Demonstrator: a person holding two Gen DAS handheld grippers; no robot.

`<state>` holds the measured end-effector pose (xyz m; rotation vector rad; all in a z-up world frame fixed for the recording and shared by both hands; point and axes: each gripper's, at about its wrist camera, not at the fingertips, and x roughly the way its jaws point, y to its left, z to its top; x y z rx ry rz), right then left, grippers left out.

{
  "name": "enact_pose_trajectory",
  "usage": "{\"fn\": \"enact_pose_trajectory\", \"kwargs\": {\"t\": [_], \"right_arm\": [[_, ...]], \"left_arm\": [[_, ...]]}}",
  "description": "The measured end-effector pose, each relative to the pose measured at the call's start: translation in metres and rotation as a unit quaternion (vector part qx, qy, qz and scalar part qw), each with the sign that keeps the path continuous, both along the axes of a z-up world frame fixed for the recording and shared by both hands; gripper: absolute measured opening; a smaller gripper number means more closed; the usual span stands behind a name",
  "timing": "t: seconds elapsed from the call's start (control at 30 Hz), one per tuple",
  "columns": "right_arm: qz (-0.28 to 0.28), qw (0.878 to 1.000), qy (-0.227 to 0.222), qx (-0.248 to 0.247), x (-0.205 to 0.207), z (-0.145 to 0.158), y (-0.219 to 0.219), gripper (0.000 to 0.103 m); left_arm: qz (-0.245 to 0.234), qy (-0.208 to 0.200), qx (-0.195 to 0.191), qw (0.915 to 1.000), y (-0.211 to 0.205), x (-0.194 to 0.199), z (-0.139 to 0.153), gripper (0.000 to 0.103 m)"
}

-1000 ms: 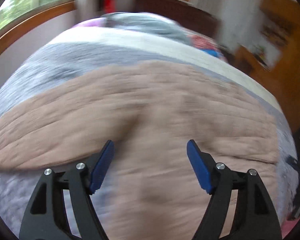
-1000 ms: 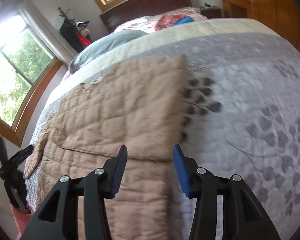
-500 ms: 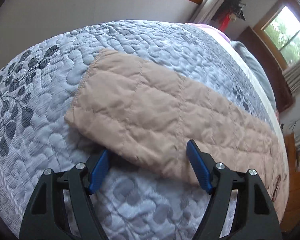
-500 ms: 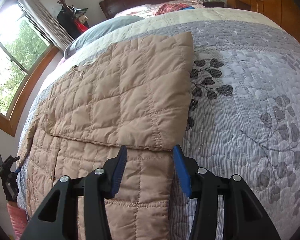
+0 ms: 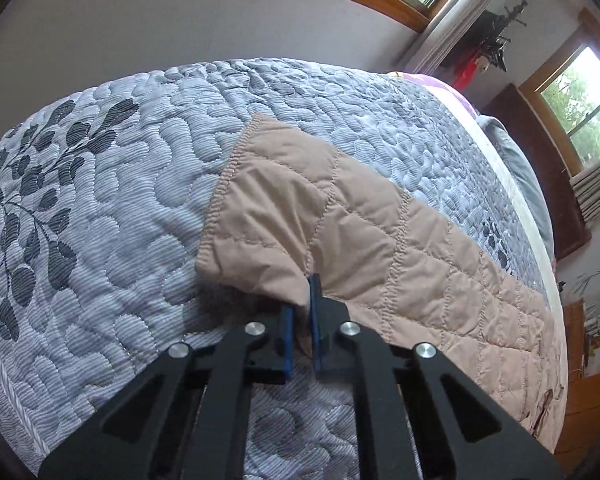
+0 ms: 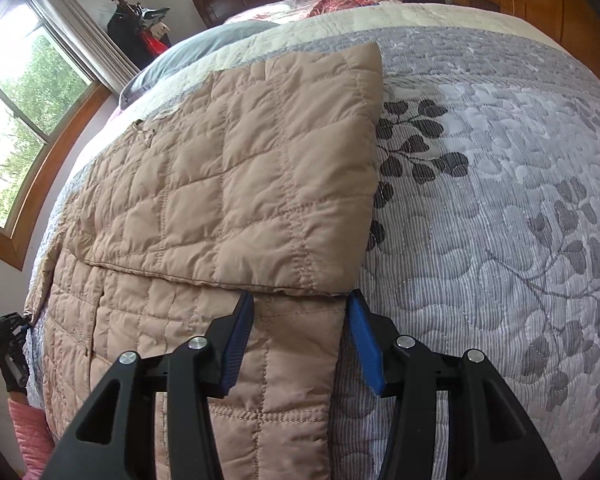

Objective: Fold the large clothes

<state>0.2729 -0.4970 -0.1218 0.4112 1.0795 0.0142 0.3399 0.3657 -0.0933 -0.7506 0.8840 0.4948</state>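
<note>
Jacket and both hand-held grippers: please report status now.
Left hand-held gripper shut on jacket sleeve edge. Right hand-held gripper open over jacket's folded edge, gripping nothing. Jacket flat on bedspread; nothing in the way.

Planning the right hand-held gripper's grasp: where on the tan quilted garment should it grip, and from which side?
Probably the folded panel's near corner of the tan quilted garment, entered from the bedspread side. That edge lies free and slightly raised, and the open right hand-held gripper sits just short of it.
</note>
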Motion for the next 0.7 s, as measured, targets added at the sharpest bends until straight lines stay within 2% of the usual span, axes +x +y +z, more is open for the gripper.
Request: {"fn": "enact_pose_trajectory", "kwargs": {"t": [0.13, 0.27, 0.37, 0.47, 0.6, 0.7], "right_arm": [[0.0, 1.0, 0.001, 0.002, -0.001, 0.0, 0.0, 0.05], [-0.001, 1.0, -0.005, -0.002, -0.004, 0.007, 0.0, 0.05], [-0.002, 1.0, -0.004, -0.012, -0.005, 0.011, 0.002, 0.05], [0.002, 1.0, -0.007, -0.013, -0.006, 0.013, 0.006, 0.05], [0.012, 1.0, -0.016, -0.01, -0.006, 0.016, 0.011, 0.05], [0.016, 1.0, -0.022, -0.008, -0.007, 0.019, 0.013, 0.05]], "left_arm": [[0.001, -0.033, 0.009, 0.9994, -0.007, -0.008, 0.014, 0.002], [-0.019, -0.071, 0.042, 0.9964, -0.029, -0.013, 0.046, 0.002], [-0.05, -0.098, 0.079, 0.9908, -0.061, -0.012, 0.076, 0.002], [-0.102, -0.125, 0.115, 0.9802, -0.108, -0.007, 0.102, 0.002], [-0.192, -0.143, 0.147, 0.9598, -0.186, 0.007, 0.117, 0.002], [-0.26, -0.152, 0.159, 0.9402, -0.245, 0.018, 0.119, 0.002]]}}
